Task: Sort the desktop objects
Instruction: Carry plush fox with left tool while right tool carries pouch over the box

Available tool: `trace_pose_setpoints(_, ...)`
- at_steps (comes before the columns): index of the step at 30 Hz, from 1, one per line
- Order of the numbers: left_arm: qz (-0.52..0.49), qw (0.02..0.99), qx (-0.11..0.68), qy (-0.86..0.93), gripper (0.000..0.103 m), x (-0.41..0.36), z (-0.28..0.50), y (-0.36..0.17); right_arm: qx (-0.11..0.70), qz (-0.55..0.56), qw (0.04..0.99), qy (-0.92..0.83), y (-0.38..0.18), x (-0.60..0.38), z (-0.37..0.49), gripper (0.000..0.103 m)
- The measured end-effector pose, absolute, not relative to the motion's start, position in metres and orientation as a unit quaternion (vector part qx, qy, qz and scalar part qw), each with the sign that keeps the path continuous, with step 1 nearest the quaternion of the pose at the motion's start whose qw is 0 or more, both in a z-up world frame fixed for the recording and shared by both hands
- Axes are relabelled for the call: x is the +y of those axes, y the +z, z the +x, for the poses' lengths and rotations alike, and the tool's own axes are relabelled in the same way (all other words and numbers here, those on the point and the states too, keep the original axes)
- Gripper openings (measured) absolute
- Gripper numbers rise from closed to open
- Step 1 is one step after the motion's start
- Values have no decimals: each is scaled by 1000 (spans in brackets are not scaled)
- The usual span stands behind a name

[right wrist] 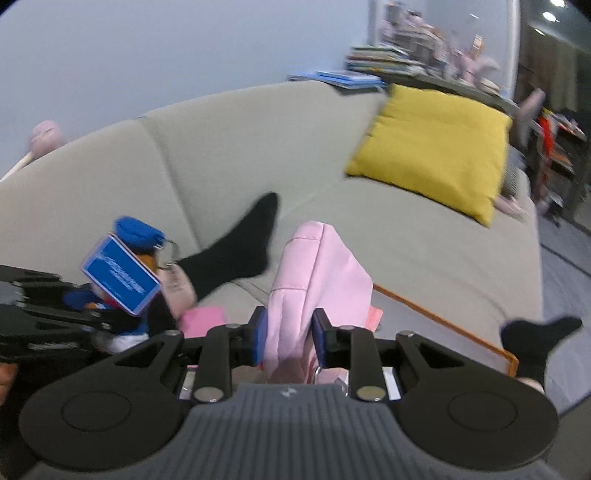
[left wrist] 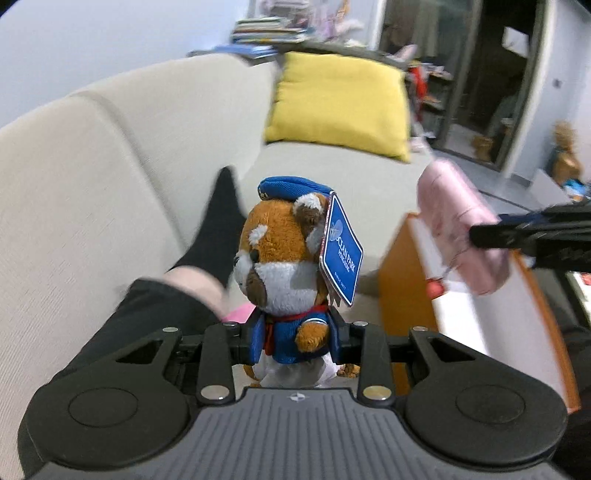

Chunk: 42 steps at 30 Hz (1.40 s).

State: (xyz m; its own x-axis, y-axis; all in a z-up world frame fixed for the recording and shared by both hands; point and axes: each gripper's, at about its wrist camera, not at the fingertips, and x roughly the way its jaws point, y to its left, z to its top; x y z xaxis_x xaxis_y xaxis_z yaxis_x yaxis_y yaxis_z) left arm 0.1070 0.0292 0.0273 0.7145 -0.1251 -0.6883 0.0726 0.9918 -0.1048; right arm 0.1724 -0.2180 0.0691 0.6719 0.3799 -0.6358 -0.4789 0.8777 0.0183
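Note:
My left gripper (left wrist: 295,341) is shut on a plush toy (left wrist: 284,258), a brown and white animal in a blue cap and blue jacket with a blue paper tag (left wrist: 341,249). It is held upright in the air above the sofa. My right gripper (right wrist: 288,338) is shut on a soft pink pouch (right wrist: 317,269), also held up. In the left wrist view the pouch (left wrist: 461,229) and the right gripper's fingers (left wrist: 517,234) show at the right. In the right wrist view the plush toy (right wrist: 125,266) shows at the left in the left gripper.
A beige sofa (left wrist: 110,166) fills the background with a yellow cushion (left wrist: 340,103) on it. A person's legs in black socks (left wrist: 221,229) rest on the seat. A white tabletop with an orange edge (left wrist: 480,325) lies below at the right. Stacked books (left wrist: 266,33) sit behind the sofa.

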Motion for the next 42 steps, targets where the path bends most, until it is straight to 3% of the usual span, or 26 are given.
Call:
trace_pose_setpoints(10,-34,900,388,-196,38,-38,151,39,374,-18,913,161,35,-296,178,28)
trace_pose_setpoints(15,-45,866,431,-249,37,-75,182,27,399,44,905,141,22,-331,190,28)
trace_pose_setpoints(31,-37,801,551,-231,37,-133,260,-31,449,164,868,133,-16,-374,235,28)
trace_pose_setpoints(42,-20,788,571,-229,37,-167,278,-46,452,210,858,122,-23,-395,238,29)
